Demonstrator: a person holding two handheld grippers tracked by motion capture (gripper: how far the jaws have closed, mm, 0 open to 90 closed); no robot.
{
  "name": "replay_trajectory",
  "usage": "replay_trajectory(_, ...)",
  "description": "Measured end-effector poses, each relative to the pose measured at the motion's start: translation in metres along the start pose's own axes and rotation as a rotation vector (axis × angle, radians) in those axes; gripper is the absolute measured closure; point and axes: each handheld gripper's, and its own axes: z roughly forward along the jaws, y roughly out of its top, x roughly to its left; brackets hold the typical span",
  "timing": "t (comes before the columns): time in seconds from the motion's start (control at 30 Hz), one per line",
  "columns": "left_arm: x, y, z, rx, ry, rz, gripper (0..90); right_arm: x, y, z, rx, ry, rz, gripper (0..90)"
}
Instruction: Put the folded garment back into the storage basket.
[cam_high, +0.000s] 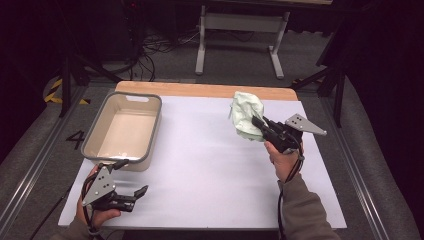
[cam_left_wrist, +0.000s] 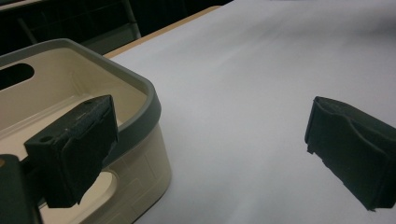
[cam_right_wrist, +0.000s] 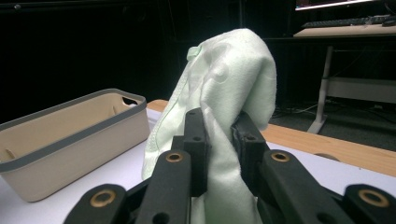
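1. My right gripper (cam_high: 260, 123) has its jaws clamped on the pale green cloth (cam_high: 246, 115); in the right gripper view the fabric (cam_right_wrist: 224, 93) is pinched between the two black pads and bunches up above them.
2. The cloth hangs off the desk (cam_high: 210, 165), lifted at its far right part, so the pick-up looks done to me.
3. What is left, as I judge it: carry the cloth across to the beige bin (cam_high: 122, 131) at the far left of the desk and let it go inside. The bin looks empty, and nothing has gone in yet.
4. The cloth and the bin are well apart, with a wide stretch of bare white desk between them.
5. My right hand (cam_high: 282, 160) comes in from the near right, forearm angled forward, the gripper pointing up and toward the left.
6. My left gripper (cam_high: 131, 195) rests low at the near left corner, just beside the bin's near wall. Its jaws stand wide apart and hold nothing; in the left gripper view one pad sits in front of the bin's rim (cam_left_wrist: 140, 84) and the other over bare desk.
7. My left hand (cam_high: 97, 212) lies close to the desk's near edge.
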Motion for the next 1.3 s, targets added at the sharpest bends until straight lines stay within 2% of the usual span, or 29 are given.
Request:
replay_trajectory(0.23, 0.001, 0.000, 0.000, 0.000, 0.003, 0.002, 3.0, 0.001, 0.002, 0.003, -0.004, 0.001, 0.005, 79.3)
replay_trajectory(0.67, 0.001, 0.000, 0.000, 0.004, 0.000, 0.001, 3.8, 0.018, 0.009, 0.017, -0.015, 0.027, -0.002, 79.2)
replay_trajectory(1.3, 0.000, -0.001, -0.001, -0.003, -0.004, -0.007, 3.8, 0.034, 0.016, 0.033, -0.020, 0.054, -0.009, 79.1)
